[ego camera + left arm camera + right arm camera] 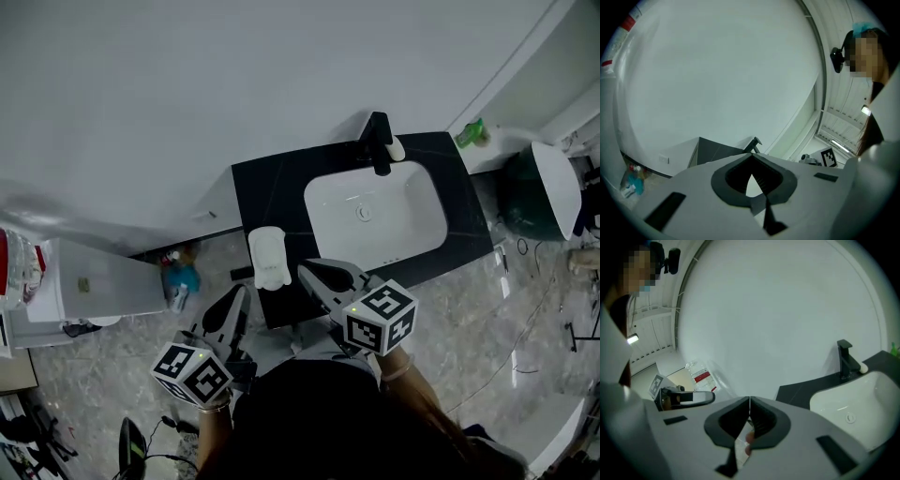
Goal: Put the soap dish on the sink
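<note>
1. The soap dish (269,258) is a small white thing lying on the black counter (272,187). It sits on the left part of the counter, close to the near edge.
2. The white sink (375,214) is set into the same counter, to the right of the soap dish. The two do not touch; a strip of black counter lies between them.
3. A black tap (378,142) stands at the far edge of the sink, against the pale wall.
4. The left gripper (244,292) is held over the floor, near and a little left of the soap dish, not touching it. Its jaws are pressed together with nothing between them, as its own view shows (752,155).
5. The right gripper (306,270) has its tip just right of the soap dish, over the near edge of the counter. I cannot tell whether it touches anything there. Its jaws are closed too, meeting in a thin line with nothing held (749,400).
6. From the right gripper's side, the sink (862,399) and tap (846,359) lie off to the right.
7. A blue bottle (181,279) stands on the marbled floor to the left of the counter, beside a white cabinet (103,281).
</note>
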`<action>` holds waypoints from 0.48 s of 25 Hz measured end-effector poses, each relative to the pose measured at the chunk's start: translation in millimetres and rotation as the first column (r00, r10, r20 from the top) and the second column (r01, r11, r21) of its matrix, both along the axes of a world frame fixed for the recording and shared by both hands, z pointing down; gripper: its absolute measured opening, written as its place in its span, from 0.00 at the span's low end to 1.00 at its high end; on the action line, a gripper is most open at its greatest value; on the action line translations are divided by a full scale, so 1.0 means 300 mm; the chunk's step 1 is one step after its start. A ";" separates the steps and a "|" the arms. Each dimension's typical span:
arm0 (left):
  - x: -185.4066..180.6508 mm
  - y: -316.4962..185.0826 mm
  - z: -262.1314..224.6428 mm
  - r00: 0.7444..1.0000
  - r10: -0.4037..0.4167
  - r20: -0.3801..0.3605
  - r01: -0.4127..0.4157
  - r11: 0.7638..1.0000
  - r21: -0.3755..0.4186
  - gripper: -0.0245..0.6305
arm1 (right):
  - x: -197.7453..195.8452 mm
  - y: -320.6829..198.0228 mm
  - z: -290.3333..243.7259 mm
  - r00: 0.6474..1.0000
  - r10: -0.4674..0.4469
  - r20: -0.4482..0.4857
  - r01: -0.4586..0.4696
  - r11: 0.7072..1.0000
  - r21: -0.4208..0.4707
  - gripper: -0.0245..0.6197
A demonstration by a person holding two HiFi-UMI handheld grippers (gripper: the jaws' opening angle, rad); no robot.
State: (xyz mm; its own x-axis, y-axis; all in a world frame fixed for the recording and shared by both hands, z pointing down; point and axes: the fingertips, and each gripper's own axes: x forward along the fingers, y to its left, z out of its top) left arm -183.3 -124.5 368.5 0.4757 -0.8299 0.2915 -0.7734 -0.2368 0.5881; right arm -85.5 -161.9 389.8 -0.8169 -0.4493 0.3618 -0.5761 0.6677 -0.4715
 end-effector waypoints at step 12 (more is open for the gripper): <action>-0.018 0.026 0.003 1.000 -0.020 -0.006 0.020 0.996 -0.091 0.04 | 0.030 0.037 -0.041 0.998 0.036 -0.041 -0.036 0.999 -0.008 0.07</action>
State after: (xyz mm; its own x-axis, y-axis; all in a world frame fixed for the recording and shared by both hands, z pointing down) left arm -188.6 -116.8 369.4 0.4617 -0.8095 0.3627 -0.7730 -0.1667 0.6121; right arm -76.6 -150.8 377.5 -0.7844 -0.4750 0.3987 -0.6188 0.6421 -0.4526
